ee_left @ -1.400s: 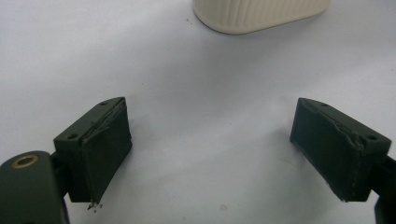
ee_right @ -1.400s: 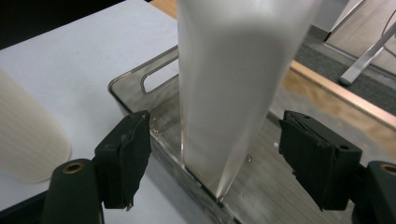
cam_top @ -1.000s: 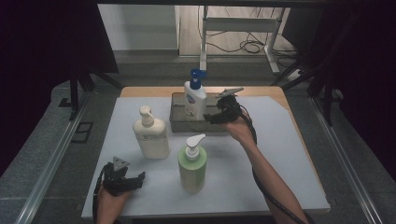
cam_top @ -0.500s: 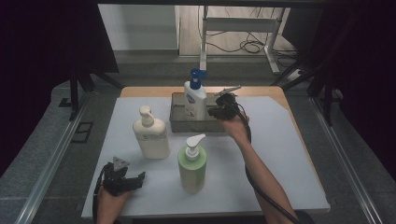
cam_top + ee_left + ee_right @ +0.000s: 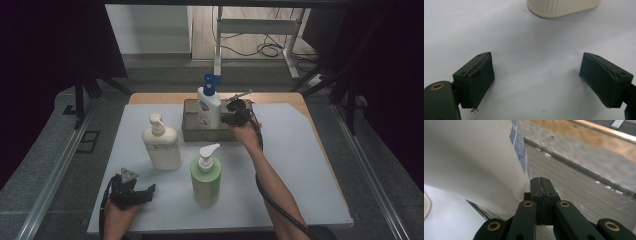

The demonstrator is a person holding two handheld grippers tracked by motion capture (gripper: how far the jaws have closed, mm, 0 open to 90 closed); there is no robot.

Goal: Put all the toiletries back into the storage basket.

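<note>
We see a white pump bottle (image 5: 208, 107) with a blue pump head and blue label print standing upright at the left end of a grey metal tray (image 5: 192, 134) at the far middle of the white table sheet (image 5: 300, 165). In the right gripper view its smooth white wall (image 5: 474, 157) rises just beside our right gripper (image 5: 541, 183), whose jaws are pressed flat together with nothing between them; they have just been closing. From above, that right gripper (image 5: 231, 118) sits over the tray, right beside the bottle. The tray's ribbed floor (image 5: 574, 192) to the right of the bottle lies bare up to its far rim.

Our left gripper (image 5: 145, 192) rests near the front left edge of the sheet, its jaws spread wide over bare sheet (image 5: 536, 75). A cream pump bottle (image 5: 161, 145) and a green pump bottle (image 5: 206, 177) stand between the tray and the near edge, apart from each other. The right half of the sheet is open.
</note>
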